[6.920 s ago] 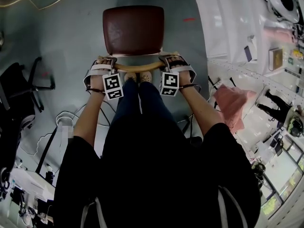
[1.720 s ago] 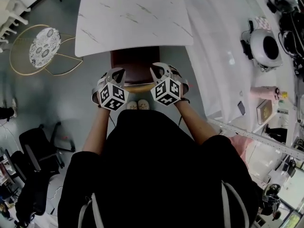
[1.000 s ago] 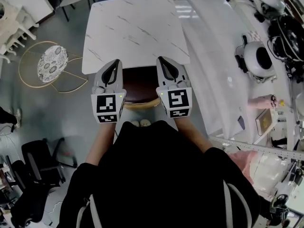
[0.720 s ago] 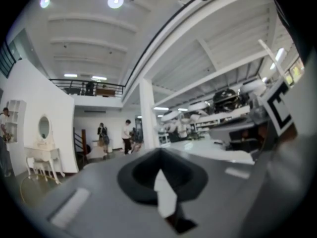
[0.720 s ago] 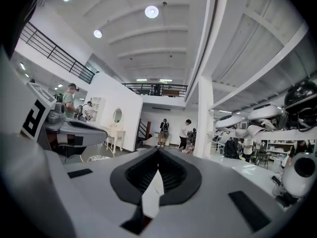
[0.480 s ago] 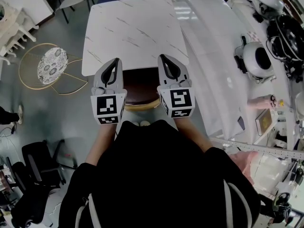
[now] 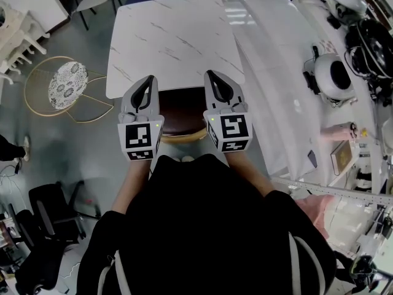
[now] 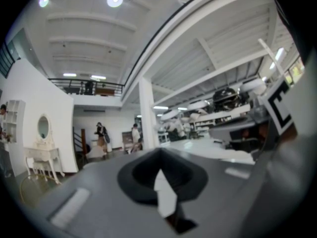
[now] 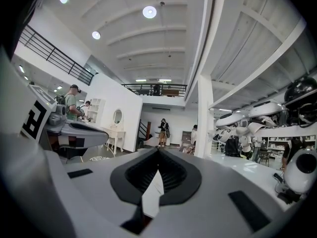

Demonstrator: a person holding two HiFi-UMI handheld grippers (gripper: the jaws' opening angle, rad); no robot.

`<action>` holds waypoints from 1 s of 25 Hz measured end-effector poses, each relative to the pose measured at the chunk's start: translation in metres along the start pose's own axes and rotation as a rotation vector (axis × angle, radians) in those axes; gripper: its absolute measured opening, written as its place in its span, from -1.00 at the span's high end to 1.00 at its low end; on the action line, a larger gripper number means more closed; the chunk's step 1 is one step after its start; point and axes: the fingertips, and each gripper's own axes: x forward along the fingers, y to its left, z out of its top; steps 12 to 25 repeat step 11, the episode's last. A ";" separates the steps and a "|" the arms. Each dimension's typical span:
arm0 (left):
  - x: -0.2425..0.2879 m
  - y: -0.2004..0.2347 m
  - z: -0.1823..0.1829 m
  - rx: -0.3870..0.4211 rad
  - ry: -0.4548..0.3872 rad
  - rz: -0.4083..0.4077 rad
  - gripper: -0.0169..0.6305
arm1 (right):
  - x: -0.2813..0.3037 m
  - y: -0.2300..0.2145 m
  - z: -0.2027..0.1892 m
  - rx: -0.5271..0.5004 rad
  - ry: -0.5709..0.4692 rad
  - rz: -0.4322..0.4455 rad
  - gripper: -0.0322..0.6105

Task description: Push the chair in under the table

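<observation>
A: Head view: where is the chair [image 7: 179,112] found?
B: Its seat is tucked partly beneath the marble table [image 7: 175,39]; the wooden backrest [image 7: 182,136] is seen outside the edge.
A: And the tongs?
B: The left gripper [image 7: 147,80] and the right gripper [image 7: 212,75] are both seen closed, with nothing clamped, and are held level, flanking the seat.

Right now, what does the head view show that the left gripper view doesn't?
Only the head view: the chair, its dark red seat mostly under the white marble table, with the wooden backrest sticking out.
Only the left gripper view: ceiling lights, a balcony, a white vanity with an oval mirror, and people far off.
Both: the left gripper, tongs shut on nothing.
</observation>
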 end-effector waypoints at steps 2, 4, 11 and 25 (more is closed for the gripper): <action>-0.001 0.000 -0.001 -0.003 -0.001 -0.001 0.92 | 0.000 0.001 -0.002 0.003 0.004 0.001 0.84; -0.001 0.000 0.000 -0.004 -0.001 -0.001 0.92 | 0.001 0.002 -0.002 0.005 0.003 0.002 0.84; -0.002 -0.001 0.000 0.003 0.003 -0.002 0.92 | -0.001 0.004 -0.002 0.008 0.004 0.006 0.84; -0.002 -0.001 0.000 0.003 0.003 -0.002 0.92 | -0.001 0.004 -0.002 0.008 0.004 0.006 0.84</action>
